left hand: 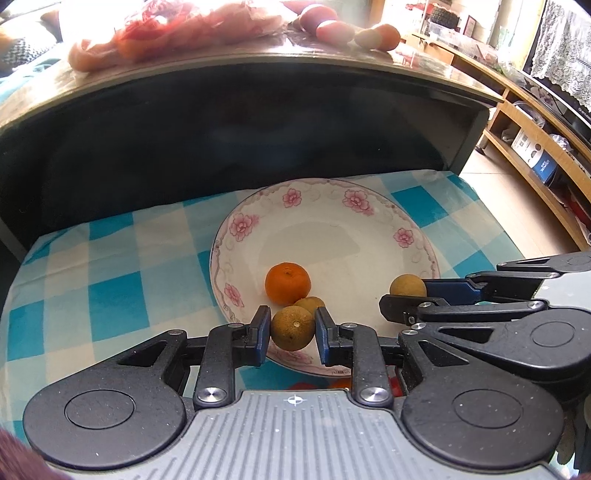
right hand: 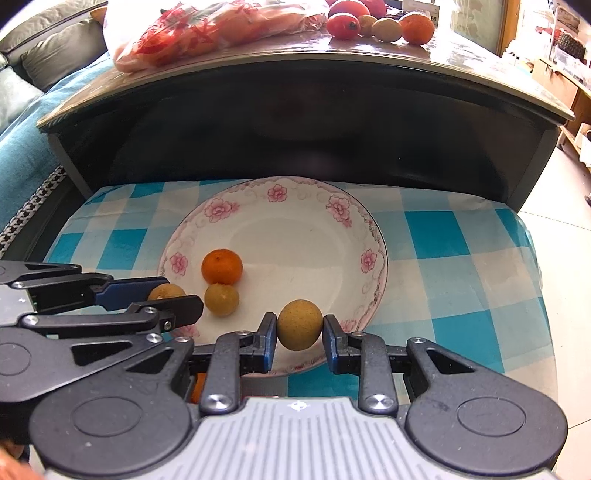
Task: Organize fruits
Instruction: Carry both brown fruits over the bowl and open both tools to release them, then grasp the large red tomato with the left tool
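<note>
Checked cloth under dark table; flowered plate mid-frame. Left gripper clamps brown fruit, right gripper clamps yellowish fruit, both bottom-centre over plate's near rim. Light, round, prob. firm-skinned; grip across widest part, gently.

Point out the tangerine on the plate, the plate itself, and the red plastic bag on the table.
tangerine (right hand: 222, 266): right wrist view, middle of its peel.
plate (right hand: 295, 240): right wrist view, bare white centre.
red plastic bag (right hand: 207, 29): right wrist view, middle of the crumpled film.
</note>
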Tool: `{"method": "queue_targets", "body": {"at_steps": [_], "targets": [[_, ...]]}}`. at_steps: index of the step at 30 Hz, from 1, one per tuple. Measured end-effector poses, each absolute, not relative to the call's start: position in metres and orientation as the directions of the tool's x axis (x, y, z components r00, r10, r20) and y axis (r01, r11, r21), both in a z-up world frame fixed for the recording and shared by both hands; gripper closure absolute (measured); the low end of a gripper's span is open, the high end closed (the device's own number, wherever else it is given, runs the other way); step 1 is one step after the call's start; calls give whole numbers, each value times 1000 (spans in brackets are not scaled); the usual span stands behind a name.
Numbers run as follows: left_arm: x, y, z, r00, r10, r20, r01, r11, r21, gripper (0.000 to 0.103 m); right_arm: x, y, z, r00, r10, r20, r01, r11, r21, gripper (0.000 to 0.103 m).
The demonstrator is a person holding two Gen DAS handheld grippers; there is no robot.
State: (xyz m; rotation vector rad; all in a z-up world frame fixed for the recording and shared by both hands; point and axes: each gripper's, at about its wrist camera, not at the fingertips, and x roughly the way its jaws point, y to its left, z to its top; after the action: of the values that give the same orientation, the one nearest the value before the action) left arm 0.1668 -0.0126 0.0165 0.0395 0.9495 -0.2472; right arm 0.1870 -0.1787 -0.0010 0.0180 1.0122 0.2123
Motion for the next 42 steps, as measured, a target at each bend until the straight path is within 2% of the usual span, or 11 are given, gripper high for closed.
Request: {"method": "queue_targets", "body": {"at_steps": [23,42], "targets": [[161,-9,26,570,-175,-803,214,975,-60,66,189,-180,4,524,191,-830,-160,979,125,72],[123,4,26,548,-171,-819,218,974,-58,63,153,-165,14,499,186,-847,-191,976,102,72]]}}
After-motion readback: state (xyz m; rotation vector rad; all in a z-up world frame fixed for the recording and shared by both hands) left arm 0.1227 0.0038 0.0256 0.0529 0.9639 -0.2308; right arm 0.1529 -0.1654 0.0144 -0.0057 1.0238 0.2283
